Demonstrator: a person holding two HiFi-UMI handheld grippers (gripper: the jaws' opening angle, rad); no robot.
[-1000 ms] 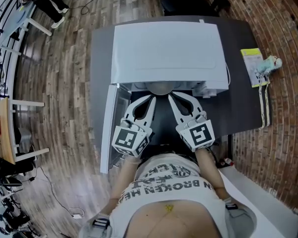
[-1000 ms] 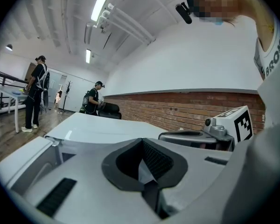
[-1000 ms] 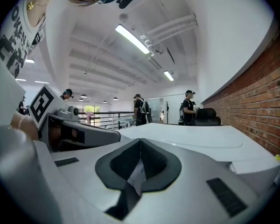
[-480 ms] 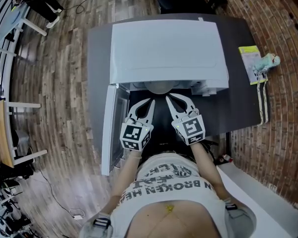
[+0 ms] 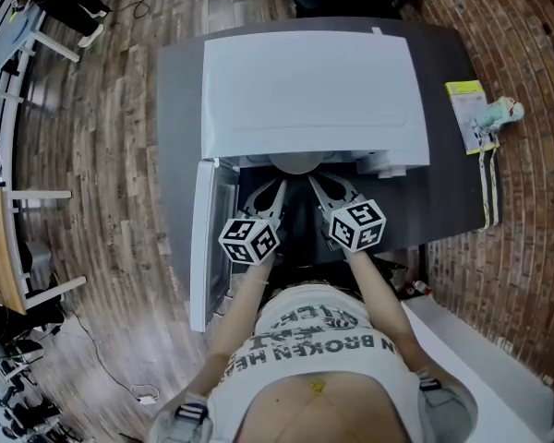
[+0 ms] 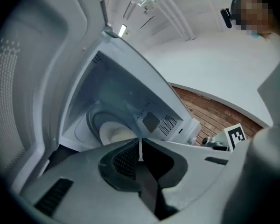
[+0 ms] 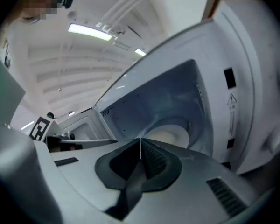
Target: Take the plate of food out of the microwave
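The white microwave (image 5: 309, 90) stands on a dark grey table (image 5: 443, 201), its door (image 5: 206, 238) swung open to the left. Inside, a pale plate (image 5: 295, 162) rests on the turntable. It also shows in the left gripper view as a white plate (image 6: 114, 133) and in the right gripper view as a white plate (image 7: 170, 135). My left gripper (image 5: 277, 186) and right gripper (image 5: 315, 184) sit side by side just in front of the opening, a little short of the plate. The jaws of the left gripper (image 6: 140, 146) and the right gripper (image 7: 140, 146) meet on nothing.
A yellow-green packet (image 5: 468, 118) and a small toy (image 5: 500, 113) lie at the table's right edge, with a white strap (image 5: 487, 192) beside them. Brick floor lies to the right, wooden floor to the left. A wooden side table (image 5: 0, 238) stands far left.
Both grippers have sunk in front of the microwave opening and rolled, so their marker cubes now show a corner. The jaws stay shut.
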